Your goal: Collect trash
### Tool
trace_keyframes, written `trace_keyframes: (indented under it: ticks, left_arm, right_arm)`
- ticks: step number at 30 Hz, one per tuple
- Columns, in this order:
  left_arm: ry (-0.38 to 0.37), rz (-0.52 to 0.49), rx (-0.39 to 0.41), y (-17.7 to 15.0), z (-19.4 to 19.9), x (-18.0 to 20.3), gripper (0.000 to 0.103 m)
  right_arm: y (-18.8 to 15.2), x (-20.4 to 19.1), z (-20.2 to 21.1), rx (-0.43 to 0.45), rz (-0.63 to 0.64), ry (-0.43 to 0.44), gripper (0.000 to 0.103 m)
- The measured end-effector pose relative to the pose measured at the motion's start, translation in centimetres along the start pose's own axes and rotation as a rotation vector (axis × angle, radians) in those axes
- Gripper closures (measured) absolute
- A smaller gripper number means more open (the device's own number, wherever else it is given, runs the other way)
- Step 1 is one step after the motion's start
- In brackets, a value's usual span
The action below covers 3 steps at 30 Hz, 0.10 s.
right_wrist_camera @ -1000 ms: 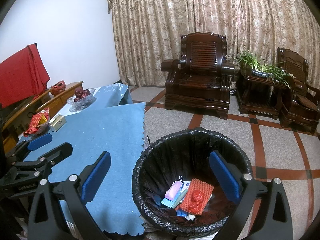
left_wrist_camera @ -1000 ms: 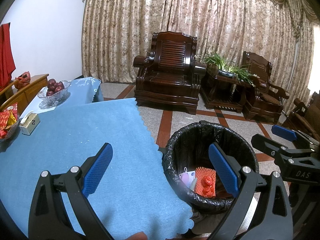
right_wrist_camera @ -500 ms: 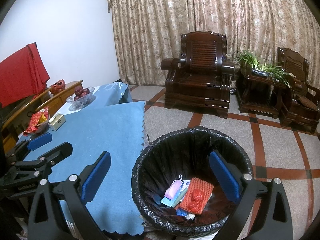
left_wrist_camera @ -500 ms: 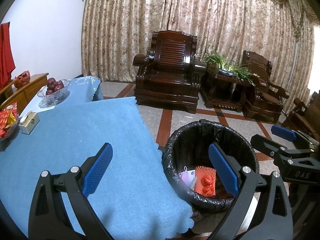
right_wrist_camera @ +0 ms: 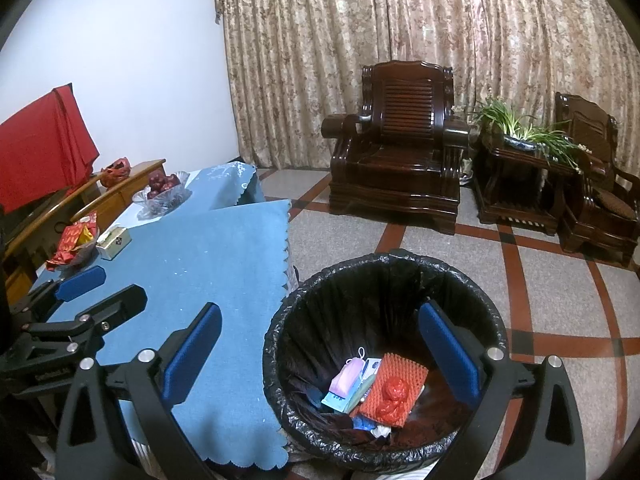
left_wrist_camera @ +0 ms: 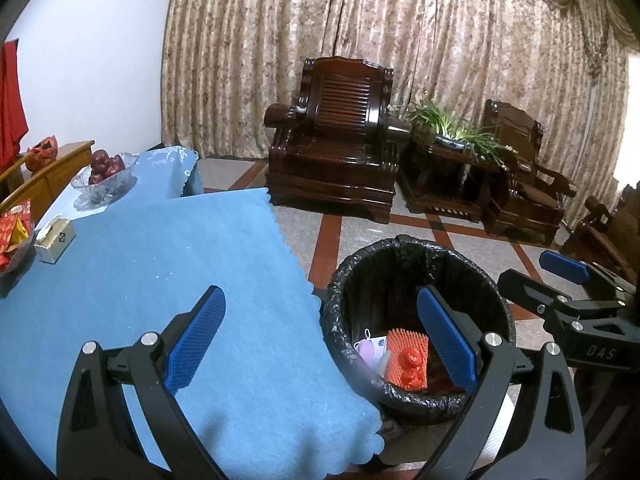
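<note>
Nothing has shifted in the last second: your left gripper (left_wrist_camera: 320, 332) and right gripper (right_wrist_camera: 320, 348) stay spread and empty above the bin (right_wrist_camera: 304, 320), so collecting looks finished.

Both tongs (left_wrist_camera: 322, 334) (right_wrist_camera: 320, 350) wide apart, unloaded

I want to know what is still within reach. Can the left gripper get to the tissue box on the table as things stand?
Probably yes. The left gripper is open and empty, and only bare cloth lies between it and the tissue box. The box stands far off, so a long reach is needed.
</note>
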<state>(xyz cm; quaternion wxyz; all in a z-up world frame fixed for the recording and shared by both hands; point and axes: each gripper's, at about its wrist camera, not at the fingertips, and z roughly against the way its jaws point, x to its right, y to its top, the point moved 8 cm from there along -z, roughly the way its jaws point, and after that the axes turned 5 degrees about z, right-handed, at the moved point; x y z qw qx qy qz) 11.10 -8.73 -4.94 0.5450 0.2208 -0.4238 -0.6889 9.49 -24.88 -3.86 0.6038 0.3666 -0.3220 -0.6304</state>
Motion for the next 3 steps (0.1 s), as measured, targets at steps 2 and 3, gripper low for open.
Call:
trace_keyframes:
  ticks: [2, 3]
  left_arm:
    - [-0.001, 0.001, 0.000, 0.07, -0.02, -0.02, 0.009]
    - [-0.001, 0.001, 0.000, 0.00, 0.03, 0.05, 0.009]
  right_arm:
    - [0.11, -0.03, -0.15, 0.000, 0.001, 0.000, 0.006]
    - [0.02, 0.00, -0.01, -0.001, 0.001, 0.000, 0.006]
